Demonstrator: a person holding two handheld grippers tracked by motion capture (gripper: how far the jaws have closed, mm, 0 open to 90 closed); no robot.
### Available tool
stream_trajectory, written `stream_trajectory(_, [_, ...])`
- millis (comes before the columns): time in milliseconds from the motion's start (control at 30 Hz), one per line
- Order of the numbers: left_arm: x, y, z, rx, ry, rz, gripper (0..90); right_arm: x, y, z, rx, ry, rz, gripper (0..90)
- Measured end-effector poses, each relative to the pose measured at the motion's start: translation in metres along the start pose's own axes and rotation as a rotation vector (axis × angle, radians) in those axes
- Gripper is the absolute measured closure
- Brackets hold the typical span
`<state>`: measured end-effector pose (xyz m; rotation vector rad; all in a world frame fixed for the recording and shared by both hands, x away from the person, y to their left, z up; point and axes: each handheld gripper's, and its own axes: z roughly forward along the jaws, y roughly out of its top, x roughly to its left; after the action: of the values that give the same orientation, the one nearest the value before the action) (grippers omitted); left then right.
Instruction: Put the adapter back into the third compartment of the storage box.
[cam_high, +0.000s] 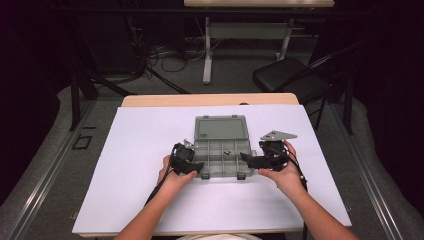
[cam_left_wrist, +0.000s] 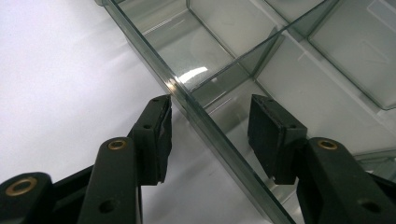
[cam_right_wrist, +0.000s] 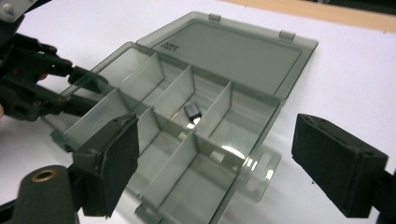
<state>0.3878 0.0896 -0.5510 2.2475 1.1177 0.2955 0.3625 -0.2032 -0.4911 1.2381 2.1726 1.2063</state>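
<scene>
A smoky clear compartment box (cam_high: 212, 167) lies open on the white sheet, its lid (cam_high: 221, 128) folded flat behind it. One small dark part (cam_right_wrist: 192, 112) rests in a middle compartment. My left gripper (cam_high: 199, 167) straddles the box's left wall (cam_left_wrist: 154, 65), one pad outside and one inside. In the left gripper view (cam_left_wrist: 212, 112) a gap shows on each side of the wall, so the jaws stand open. At the box's right end my right gripper (cam_high: 246, 159) hovers with its jaws wide open (cam_right_wrist: 217, 123) and nothing between them. The left gripper (cam_right_wrist: 95, 93) is also seen across the box.
The white sheet (cam_high: 150, 150) covers most of a wooden table (cam_high: 210, 99), with free room on both sides of the box. Beyond the table are a black chair (cam_high: 290, 77), another table's legs (cam_high: 207, 50) and cables on the floor.
</scene>
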Motion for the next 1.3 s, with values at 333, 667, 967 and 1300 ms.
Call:
stream_trajectory(333, [-0.001,-0.001,0.0,-0.006,0.002,-0.003,50.0,-0.009,0.023,0.016,0.026,-0.022,0.031,15.4])
stream_trajectory(667, [-0.001,-0.001,0.0,-0.007,0.002,-0.005,50.0,-0.02,0.043,0.037,0.061,-0.06,0.064,15.6])
stream_trajectory(967, [0.0,-0.001,0.0,-0.006,0.002,0.001,49.9,-0.032,0.064,0.053,0.082,-0.109,0.098,15.7])
stream_trajectory(1300, [-0.001,0.0,0.0,-0.004,0.003,-0.004,49.9,-0.044,0.084,0.066,0.081,-0.147,0.129,15.8])
